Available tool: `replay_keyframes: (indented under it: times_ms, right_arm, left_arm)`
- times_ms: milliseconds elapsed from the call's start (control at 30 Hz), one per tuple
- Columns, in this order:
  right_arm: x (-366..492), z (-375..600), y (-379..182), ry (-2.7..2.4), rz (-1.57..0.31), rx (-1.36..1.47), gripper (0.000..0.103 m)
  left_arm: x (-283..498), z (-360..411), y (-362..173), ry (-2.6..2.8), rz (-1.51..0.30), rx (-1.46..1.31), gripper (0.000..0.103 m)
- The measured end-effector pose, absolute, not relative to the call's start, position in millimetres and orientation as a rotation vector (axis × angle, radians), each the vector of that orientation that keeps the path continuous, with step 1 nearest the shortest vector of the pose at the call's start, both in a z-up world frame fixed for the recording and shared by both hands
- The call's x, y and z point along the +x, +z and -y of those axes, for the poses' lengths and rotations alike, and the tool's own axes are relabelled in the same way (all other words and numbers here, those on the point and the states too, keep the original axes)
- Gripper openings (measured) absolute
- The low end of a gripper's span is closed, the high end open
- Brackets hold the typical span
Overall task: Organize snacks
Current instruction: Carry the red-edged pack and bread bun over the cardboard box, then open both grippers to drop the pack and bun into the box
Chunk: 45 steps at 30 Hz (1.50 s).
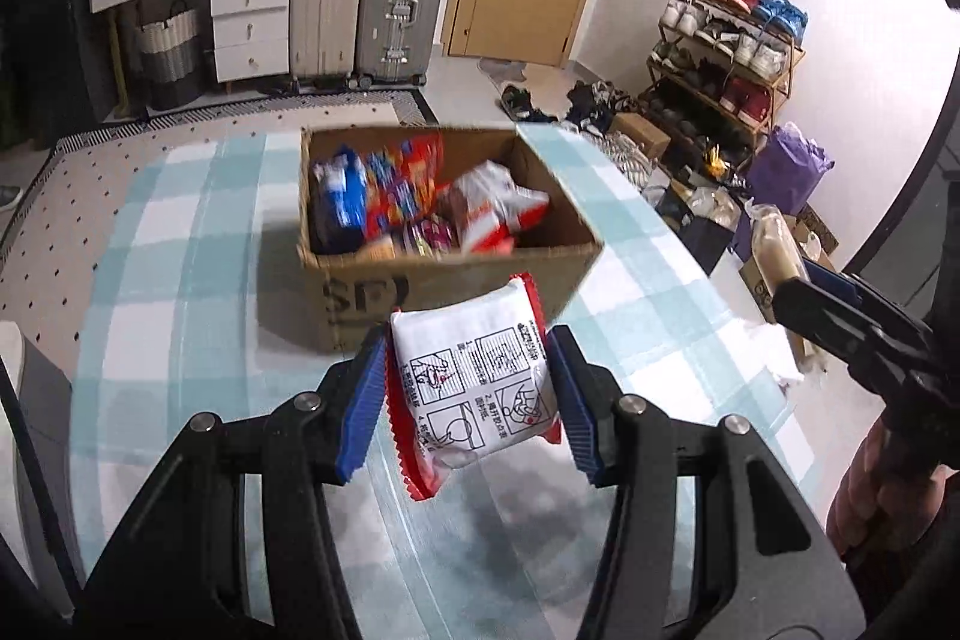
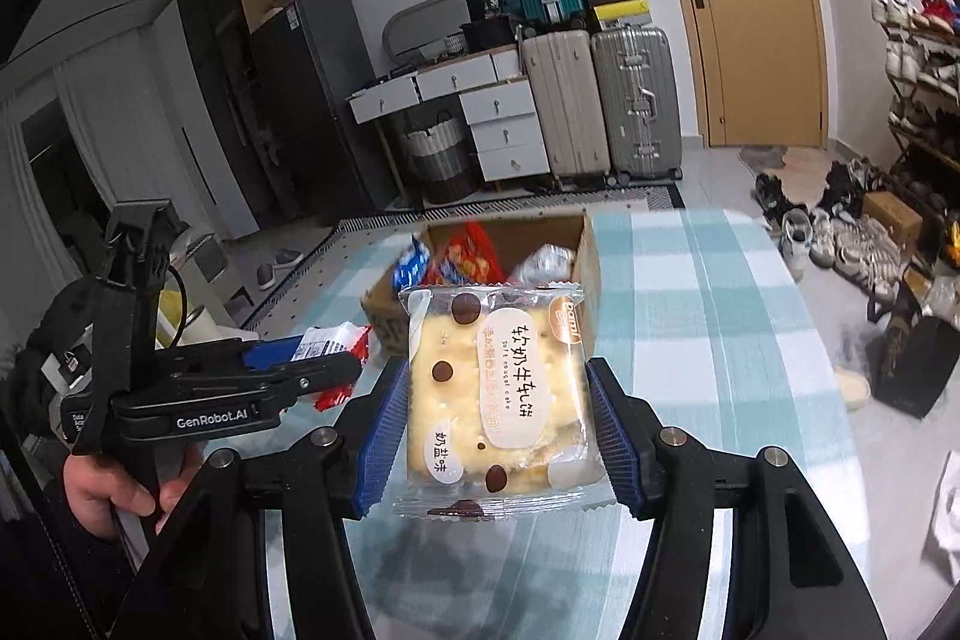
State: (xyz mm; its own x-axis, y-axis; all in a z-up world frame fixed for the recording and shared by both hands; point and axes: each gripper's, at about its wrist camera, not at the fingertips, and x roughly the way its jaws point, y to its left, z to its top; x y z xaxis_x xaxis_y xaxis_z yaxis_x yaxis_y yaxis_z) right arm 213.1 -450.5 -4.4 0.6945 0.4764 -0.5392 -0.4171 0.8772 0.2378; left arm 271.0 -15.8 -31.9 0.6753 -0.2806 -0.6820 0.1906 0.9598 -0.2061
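Left gripper (image 1: 468, 394) clamping a red-edged white snack packet (image 1: 474, 388), right gripper (image 2: 498, 430) clamping a clear-wrapped nougat cracker pack (image 2: 495, 394), both near the open cardboard box (image 1: 456, 280) of snacks

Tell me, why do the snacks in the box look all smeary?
Left wrist view: the cardboard box and its snacks are motion-blurred, while the red-and-white packet in the left claw stays sharp. Right wrist view: the biscuit packet is crisp; fisheye bends the door.

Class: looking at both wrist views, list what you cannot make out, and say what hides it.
- Cardboard box contents: blurred in the left wrist view.
- Box in the right wrist view: partly hidden behind the cake packet.
- Red-edged packet front: faces away; only its back shows.
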Motion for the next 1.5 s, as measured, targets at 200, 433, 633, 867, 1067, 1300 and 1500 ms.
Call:
replay_keyframes:
  times_ms: [200, 433, 633, 867, 1067, 1300, 1500]
  right_arm:
    - [238.1, 435.5, 25.1, 0.512, -0.600, 0.050, 0.059]
    - [272.4, 419.0, 44.7, 0.520, -0.616, 0.010, 0.059]
    - [302.0, 409.4, 51.0, 0.534, -0.628, 0.002, 0.059]
    - [335.2, 404.5, 50.1, 0.530, -0.639, 0.015, 0.059]
    - [364.1, 399.8, 46.8, 0.531, -0.644, 0.028, 0.059]
    - [398.5, 393.6, 33.8, 0.530, -0.663, 0.045, 0.059]
    - [419.6, 388.6, 10.3, 0.524, -0.702, 0.048, 0.059]
  left_arm:
    - [284.6, 6.1, 0.0, -0.264, -0.758, -0.115, 0.049]
    - [301.7, 12.6, 25.9, -0.260, -0.750, -0.075, 0.049]
    - [322.8, 15.7, 36.7, -0.269, -0.754, -0.068, 0.050]
    - [356.3, 20.6, 36.2, -0.285, -0.774, -0.075, 0.050]
    - [383.8, 18.5, 29.7, -0.303, -0.787, -0.075, 0.050]
    - [407.5, 12.3, 10.0, -0.326, -0.807, -0.100, 0.050]
    - [424.0, 9.1, -6.4, -0.332, -0.816, -0.078, 0.050]
